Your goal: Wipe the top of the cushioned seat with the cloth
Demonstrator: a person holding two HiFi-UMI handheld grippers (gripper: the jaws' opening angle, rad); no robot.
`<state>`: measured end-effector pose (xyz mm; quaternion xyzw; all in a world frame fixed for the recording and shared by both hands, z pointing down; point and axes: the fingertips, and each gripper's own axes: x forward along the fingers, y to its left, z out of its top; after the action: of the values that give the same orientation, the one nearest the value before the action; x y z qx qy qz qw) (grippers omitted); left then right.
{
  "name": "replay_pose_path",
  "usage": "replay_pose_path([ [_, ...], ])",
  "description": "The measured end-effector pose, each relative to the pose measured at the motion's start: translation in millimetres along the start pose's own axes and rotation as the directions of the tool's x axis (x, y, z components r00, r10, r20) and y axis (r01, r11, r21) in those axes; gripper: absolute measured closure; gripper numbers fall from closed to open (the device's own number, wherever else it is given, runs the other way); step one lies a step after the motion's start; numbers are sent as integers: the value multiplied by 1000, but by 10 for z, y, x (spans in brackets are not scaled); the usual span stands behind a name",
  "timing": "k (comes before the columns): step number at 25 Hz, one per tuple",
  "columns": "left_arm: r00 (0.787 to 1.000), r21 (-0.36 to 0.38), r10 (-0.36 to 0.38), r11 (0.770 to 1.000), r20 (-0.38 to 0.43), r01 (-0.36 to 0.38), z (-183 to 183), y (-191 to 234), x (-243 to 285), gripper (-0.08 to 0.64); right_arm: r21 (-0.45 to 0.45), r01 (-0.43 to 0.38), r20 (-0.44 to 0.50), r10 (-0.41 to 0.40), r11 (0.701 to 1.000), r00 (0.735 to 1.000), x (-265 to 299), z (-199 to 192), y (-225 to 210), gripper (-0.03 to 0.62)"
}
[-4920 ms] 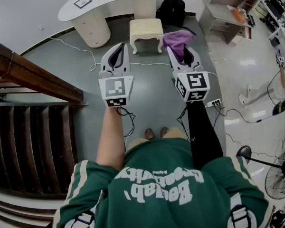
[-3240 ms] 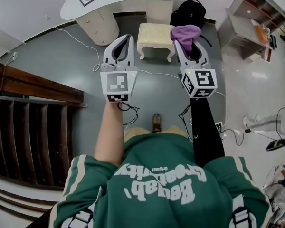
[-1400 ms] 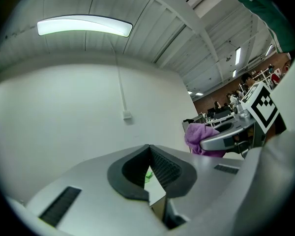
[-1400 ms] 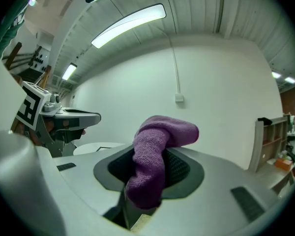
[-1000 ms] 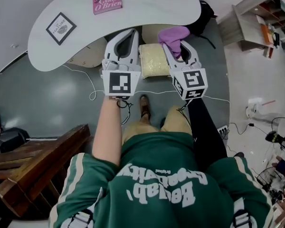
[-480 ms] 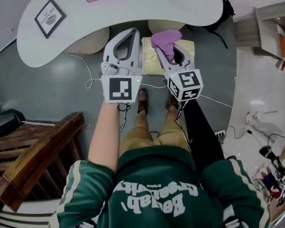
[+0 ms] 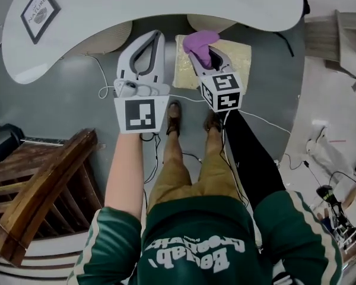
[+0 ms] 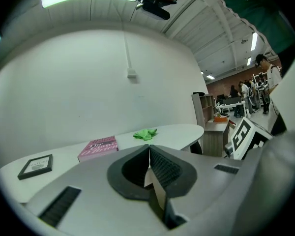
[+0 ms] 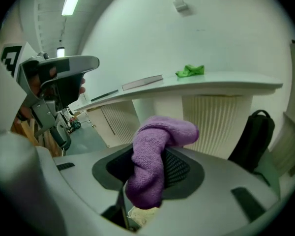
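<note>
A: Any writing legible?

B: Not much. There's a small framed picture (image 7: 38, 13) on the white bench (image 7: 184, 5). In head view its caption looks like "NATURE", and the line above that is too tiny to read. The pink book (image 8: 97, 148) has a title on the cover, but it's too blurred in the left gripper view, and head view cuts the book off at the top edge. The person's green top (image 7: 193, 248) has white lettering, upside down, can't read it w/ certainty. The marker cubes carry b/w square patterns only, no words.

A: Grippers?

B: Left gripper (image 8: 148, 150): jaws pressed together, nothing betw. them. Its camera looks across the bench top. Right gripper (image 7: 205, 57): jaws clamped on the purple cloth (image 9: 155, 156), which bunches out past the tips and flops over.

A: Cloth vs. seat?

B: Head view puts the cloth over the near-left part of the cream cushioned seat (image 7: 234, 64). Can't tell if it's touching or not. The right gripper view shows a bit of cream through the gap under the jaws.

A: What's hidden?

B: The seat's far edge runs under the bench rim, and its legs are out of sight. The green rag (image 8: 145, 134) on the bench shows only in the gripper views. The black backpack (image 9: 258, 132) has its lower part hidden behind the gripper body.
</note>
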<state>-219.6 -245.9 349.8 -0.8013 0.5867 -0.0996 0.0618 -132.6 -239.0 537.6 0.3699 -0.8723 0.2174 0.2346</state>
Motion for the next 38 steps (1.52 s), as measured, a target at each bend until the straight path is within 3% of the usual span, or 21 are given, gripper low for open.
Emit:
replay_pose_path([
  [3,1000,-48,26,998,-14,-27,-177,-8,31,543,38,-15,-48,17,999,999,248,-218,-71,426],
  [12,998,-112,38,993,-55,-44,-620,-80,122,543,6,-11,-212,12,1000,977,1075,-854,-271,419],
  [20,993,-100,30,994,-117,-41,-966,-73,87,543,24,36,-418,-23,999,908,1628,-1550,-427,416],
  [23,991,-109,32,993,-127,-46,-1031,-71,50,543,-20,45,-415,-49,999,909,1694,-1598,-446,422],
  [30,991,-121,30,992,-133,-46,-1041,-164,119,543,5,20,-429,-16,1000,903,1605,-1602,-472,430],
  [38,993,-125,-6,992,-115,-8,-926,-523,437,543,43,92,-436,-64,995,898,1229,-1768,-1034,431],
])
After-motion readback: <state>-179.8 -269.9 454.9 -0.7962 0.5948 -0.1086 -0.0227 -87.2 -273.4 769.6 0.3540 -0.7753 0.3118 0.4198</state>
